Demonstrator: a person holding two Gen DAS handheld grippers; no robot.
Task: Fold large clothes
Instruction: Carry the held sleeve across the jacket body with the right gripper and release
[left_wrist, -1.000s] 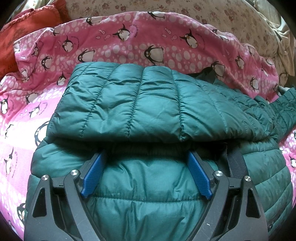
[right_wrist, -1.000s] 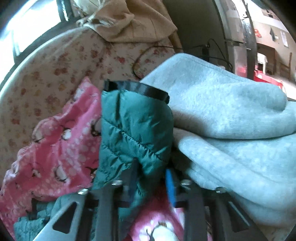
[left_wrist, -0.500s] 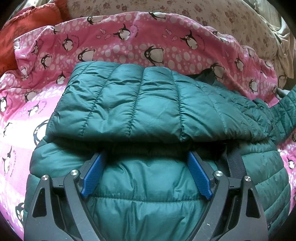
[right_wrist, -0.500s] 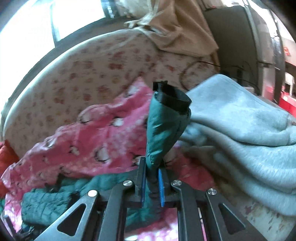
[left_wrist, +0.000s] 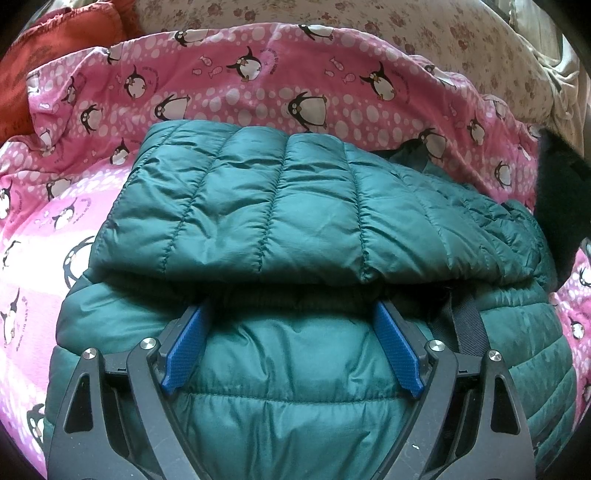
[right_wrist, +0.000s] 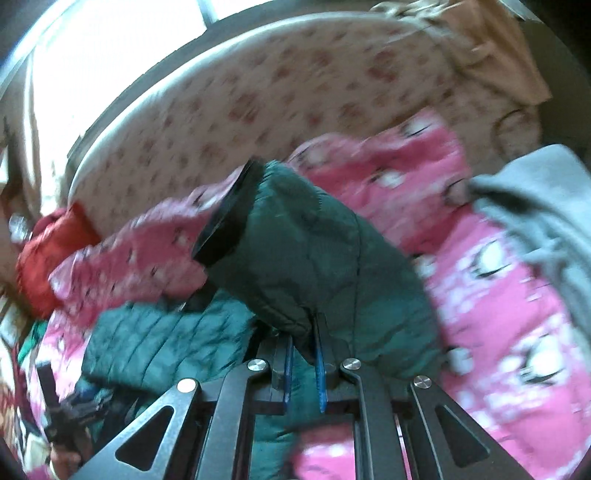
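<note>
A dark green quilted puffer jacket (left_wrist: 303, 229) lies partly folded on a pink penguin-print blanket (left_wrist: 258, 96). My left gripper (left_wrist: 291, 325) is open, its blue pads (left_wrist: 186, 347) resting on the jacket's lower part, the tips under the edge of the folded-over flap. My right gripper (right_wrist: 303, 354) is shut on the jacket's sleeve (right_wrist: 295, 251), which is lifted, its black cuff (right_wrist: 225, 214) pointing up and left. The jacket body (right_wrist: 147, 343) lies below and left of it. The sleeve also shows as a dark shape at the right edge of the left wrist view (left_wrist: 557, 206).
A floral-print mattress edge (right_wrist: 258, 107) runs behind the blanket. A red cloth (left_wrist: 62, 48) lies at the far left. A grey fleece garment (right_wrist: 546, 221) lies to the right. A beige cloth (right_wrist: 491, 48) hangs at the upper right.
My right gripper has swung left with the sleeve, carrying it from beside the grey fleece towards the jacket body. My left gripper has stayed put on the jacket.
</note>
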